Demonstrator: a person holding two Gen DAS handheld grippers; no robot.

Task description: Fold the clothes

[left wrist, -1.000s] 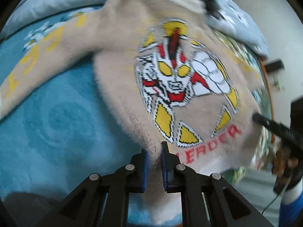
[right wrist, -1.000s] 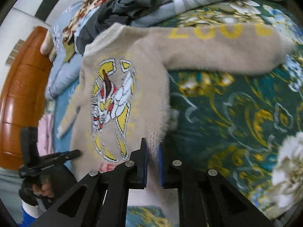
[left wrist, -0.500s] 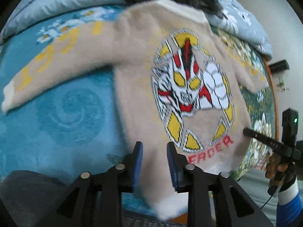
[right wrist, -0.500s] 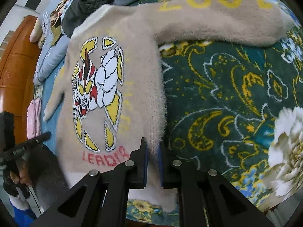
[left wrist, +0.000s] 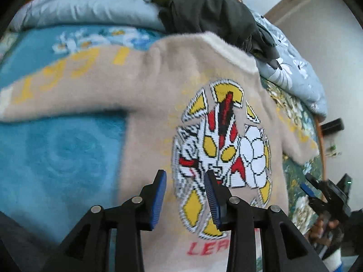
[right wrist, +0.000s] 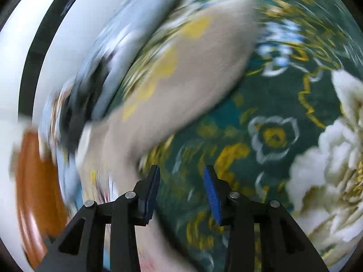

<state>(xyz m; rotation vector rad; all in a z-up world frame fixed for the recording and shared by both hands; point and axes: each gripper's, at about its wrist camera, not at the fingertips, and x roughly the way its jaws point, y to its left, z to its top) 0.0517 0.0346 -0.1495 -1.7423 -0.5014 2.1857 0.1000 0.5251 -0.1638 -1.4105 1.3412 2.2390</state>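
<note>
A fuzzy beige sweater [left wrist: 149,140] lies spread flat on the bed, its front showing a red, yellow and white hero face and red letters near the hem. One sleeve with yellow digits [left wrist: 68,77] stretches to the left. My left gripper [left wrist: 185,176] hovers open just above the sweater's lower front, holding nothing. The right wrist view is badly motion-blurred: the other beige sleeve [right wrist: 181,86] runs up and to the right over a dark green floral blanket [right wrist: 261,117], and my right gripper [right wrist: 180,172] is open over the blanket beside the sweater. The right gripper [left wrist: 305,184] also shows at the left view's right edge, in a hand.
A turquoise blanket [left wrist: 56,158] covers the bed to the left. Dark clothes [left wrist: 211,15] lie piled on a pale blue floral quilt [left wrist: 295,74] beyond the collar. A brown wooden bed frame [right wrist: 34,181] lies at the left in the right wrist view.
Both grippers have let go of the sweater's hem and opened. The sweater now lies flat. The right gripper is swinging fast toward the right sleeve side.
</note>
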